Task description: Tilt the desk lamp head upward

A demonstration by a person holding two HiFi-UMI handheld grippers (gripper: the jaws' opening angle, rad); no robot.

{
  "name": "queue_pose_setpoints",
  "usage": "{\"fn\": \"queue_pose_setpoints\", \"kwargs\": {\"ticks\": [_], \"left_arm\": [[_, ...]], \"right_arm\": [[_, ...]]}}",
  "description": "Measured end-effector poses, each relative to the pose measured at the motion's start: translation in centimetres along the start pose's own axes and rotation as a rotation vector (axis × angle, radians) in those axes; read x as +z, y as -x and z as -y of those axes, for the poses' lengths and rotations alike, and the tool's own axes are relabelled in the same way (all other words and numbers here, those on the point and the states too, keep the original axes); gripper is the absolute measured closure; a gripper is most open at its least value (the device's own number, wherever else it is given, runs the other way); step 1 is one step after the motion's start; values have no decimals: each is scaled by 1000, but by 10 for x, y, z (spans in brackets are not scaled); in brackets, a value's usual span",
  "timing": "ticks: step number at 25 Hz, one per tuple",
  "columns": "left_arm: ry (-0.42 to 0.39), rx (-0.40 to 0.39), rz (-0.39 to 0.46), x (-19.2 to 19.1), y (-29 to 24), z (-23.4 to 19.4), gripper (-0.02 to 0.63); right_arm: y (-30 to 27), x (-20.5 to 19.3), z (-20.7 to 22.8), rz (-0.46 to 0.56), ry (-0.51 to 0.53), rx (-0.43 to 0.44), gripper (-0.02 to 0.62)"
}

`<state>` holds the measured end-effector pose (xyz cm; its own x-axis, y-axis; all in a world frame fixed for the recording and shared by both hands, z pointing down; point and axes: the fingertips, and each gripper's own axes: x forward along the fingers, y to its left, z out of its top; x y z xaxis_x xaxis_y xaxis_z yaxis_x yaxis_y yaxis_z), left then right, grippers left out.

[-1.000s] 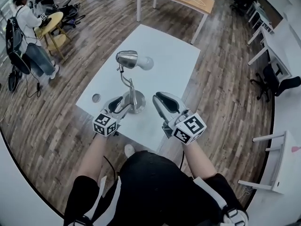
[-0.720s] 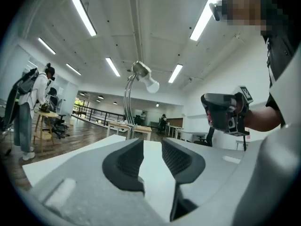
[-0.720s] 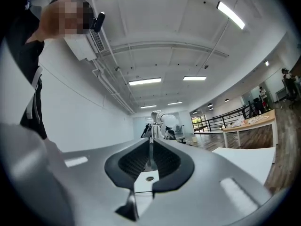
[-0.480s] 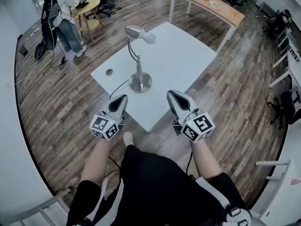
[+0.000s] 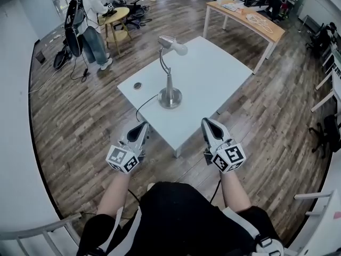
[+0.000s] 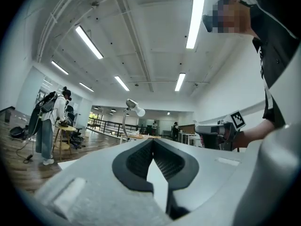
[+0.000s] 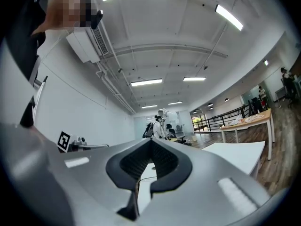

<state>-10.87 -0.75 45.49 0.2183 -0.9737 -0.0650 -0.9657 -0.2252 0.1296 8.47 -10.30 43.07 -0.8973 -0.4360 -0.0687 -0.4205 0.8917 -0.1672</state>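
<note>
Lamp stands upright on the white table, toward the table's left half and well apart from both grippers. Its round metal base rests flat on the tabletop. A curved gooseneck rises from the base to the metal head at the far end. The white bulb projects from the head toward the right. In the left gripper view the lamp appears far ahead, with the bulb end pointing right and slightly down. A dark cord runs from the base toward the table's near left edge. A small round hole sits in the tabletop left of the base.

Left gripper is held just off the table's near left edge, pointing toward the lamp. Its jaws are fully together, with nothing between the pads. Right gripper is held at the table's near right edge, level with the left one. Its jaws are likewise pressed together and grip nothing.

Both grippers are carried on bare forearms by a person in dark clothing at the near side. Wood flooring surrounds the table. A wooden desk stands far right. Another person stands far left beside a small round table.
</note>
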Motion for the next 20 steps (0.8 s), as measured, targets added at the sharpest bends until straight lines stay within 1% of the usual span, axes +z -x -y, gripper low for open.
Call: {"fn": "queue_pose_setpoints", "kwargs": {"ticks": [2,5,8,13,16,20], "left_arm": [[7,-18,-4,0,10,3,606],[52,-47,6,6,23,1,606],[82,-40,24,10,27,-6,606],[42,-33,8,14,35,-17,606],[44,-28,14,15,40,-25,606],[52,-29,19,17,44,-26,606]], "right_arm": [[2,-8,-5,-13,4,-23,592],[3,-15,-15,-27,-10,-44,591],[0,-19,-19,-37,-27,-41,592],[-10,-21,-31,-30,-25,-26,592],[-14,-19,-37,-26,-33,-29,592],[-12,-15,-40,-26,-10,-24,591]]}}
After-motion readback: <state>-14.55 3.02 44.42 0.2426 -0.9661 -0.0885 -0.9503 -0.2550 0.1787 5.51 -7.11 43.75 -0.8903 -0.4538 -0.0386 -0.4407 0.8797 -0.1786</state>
